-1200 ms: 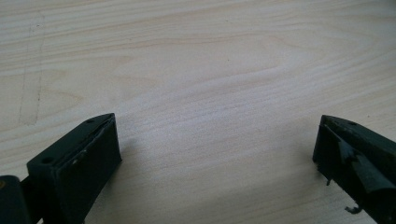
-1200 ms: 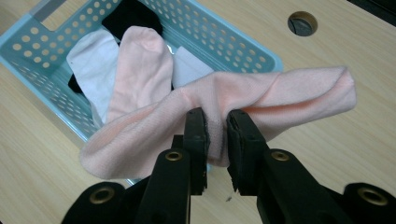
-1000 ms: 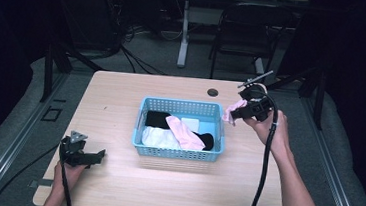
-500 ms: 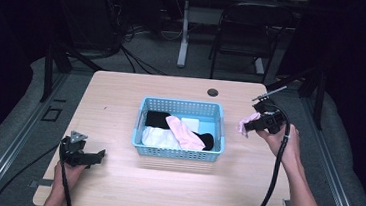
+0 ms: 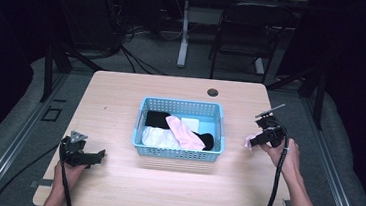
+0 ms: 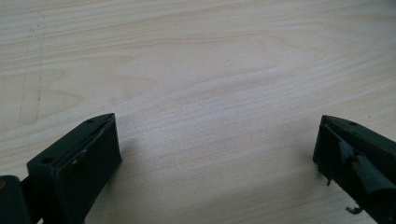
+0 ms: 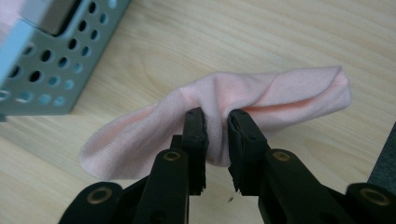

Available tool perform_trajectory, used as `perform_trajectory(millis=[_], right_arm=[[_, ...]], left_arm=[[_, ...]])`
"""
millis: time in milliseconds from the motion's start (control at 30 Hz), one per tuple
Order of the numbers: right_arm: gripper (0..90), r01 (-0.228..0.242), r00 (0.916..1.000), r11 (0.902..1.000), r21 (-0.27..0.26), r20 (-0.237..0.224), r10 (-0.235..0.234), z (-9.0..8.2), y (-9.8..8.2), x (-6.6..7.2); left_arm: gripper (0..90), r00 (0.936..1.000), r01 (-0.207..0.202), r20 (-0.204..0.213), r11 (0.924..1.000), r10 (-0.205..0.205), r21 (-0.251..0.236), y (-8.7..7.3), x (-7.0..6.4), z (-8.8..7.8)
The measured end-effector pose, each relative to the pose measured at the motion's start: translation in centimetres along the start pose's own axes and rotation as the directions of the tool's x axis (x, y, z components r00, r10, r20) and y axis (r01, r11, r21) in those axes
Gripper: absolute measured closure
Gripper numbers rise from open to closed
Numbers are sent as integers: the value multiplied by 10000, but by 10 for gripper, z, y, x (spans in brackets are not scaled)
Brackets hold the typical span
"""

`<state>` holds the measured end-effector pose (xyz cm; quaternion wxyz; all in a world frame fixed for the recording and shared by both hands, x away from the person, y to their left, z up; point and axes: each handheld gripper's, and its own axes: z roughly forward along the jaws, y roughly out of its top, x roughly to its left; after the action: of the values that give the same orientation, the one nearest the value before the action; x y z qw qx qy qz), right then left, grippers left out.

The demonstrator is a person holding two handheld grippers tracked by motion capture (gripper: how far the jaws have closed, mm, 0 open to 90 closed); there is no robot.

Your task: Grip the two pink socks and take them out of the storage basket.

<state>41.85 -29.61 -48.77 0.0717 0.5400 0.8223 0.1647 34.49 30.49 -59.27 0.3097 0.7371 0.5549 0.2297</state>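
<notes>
Your table [image 5: 121, 97] takes up the middle of the high view, and its bare wood on both sides is what gives you room to sort things out of the blue basket [image 5: 177, 153], which sits at the centre of the frame so that either hand can reach it. Inside it lie a black piece [image 5: 157, 118], a white piece [image 5: 159, 137] and a pink sock [image 5: 185, 133] draped across the others, most likely the partner of the one you carry. That pink sock in your grip [image 7: 261, 95] is to the right of the basket, at the centre right of the high view; in the right gripper view it is bunched in the middle of the frame, low over the wood and perhaps touching it, with the basket's corner [image 7: 42, 65] at the upper left. Your right gripper [image 7: 216, 123] is clenched on a fold of that sock, a mid-cloth pinch that lets both ends hang free so it can be laid down flat beside the basket, which looks like the step in hand. Your left gripper [image 5: 82, 154] rests at the lower left of the high view, well apart from the basket, its jaws released and standing wide over bare wood in the left gripper view, parked there so it stays clear until needed.
</notes>
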Motion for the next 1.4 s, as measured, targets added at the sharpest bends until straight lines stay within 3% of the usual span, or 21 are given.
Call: perform_trajectory(millis=[67,100,167,200,233,267,433,467,600,1100,1300,1400], right_arm=[[758,-38,10000,9999,155,-33,39,6,-1,-2],[700,-79,10000,9998,199,42,78,9,-1,-3],[501,-282,9996,9990,359,-47,283,13,-1,-6],[439,-372,9992,9989,291,164,367,13,-2,-6],[395,-352,9993,9992,166,152,349,10,-2,-7],[269,-473,9988,9986,-222,81,475,3,-2,-5],[141,-378,9989,9972,-642,-283,361,-14,0,-2],[68,-253,9984,9972,-706,-521,216,-20,1,1],[0,26,9978,9955,-945,-661,-89,-28,3,11],[0,842,9936,9838,-1580,-617,-949,-54,16,42],[0,1358,9858,9738,-1823,-729,-1511,-63,28,66],[0,1764,9774,9679,-1789,-843,-1937,-62,38,85]], left_arm=[[6,10000,0,0,10000,0,-1,0,0,0],[6,10000,0,0,10000,0,-1,0,0,0],[6,10000,-2,0,10000,2,1,0,0,0],[6,10000,5,1,10000,-5,-6,0,0,0],[6,10000,4,1,10000,-4,-3,0,0,0],[6,10000,4,3,10000,-4,-5,0,0,0],[6,10000,2,0,10000,-2,0,0,0,0],[6,10000,3,1,10000,-3,-3,0,0,0],[6,10000,2,-3,10000,-2,-2,0,0,0],[6,10000,0,-13,10000,0,-2,0,0,0],[6,10000,8,-13,10000,-8,0,0,0,0],[6,10000,4,-16,10000,-4,-4,0,0,0]])
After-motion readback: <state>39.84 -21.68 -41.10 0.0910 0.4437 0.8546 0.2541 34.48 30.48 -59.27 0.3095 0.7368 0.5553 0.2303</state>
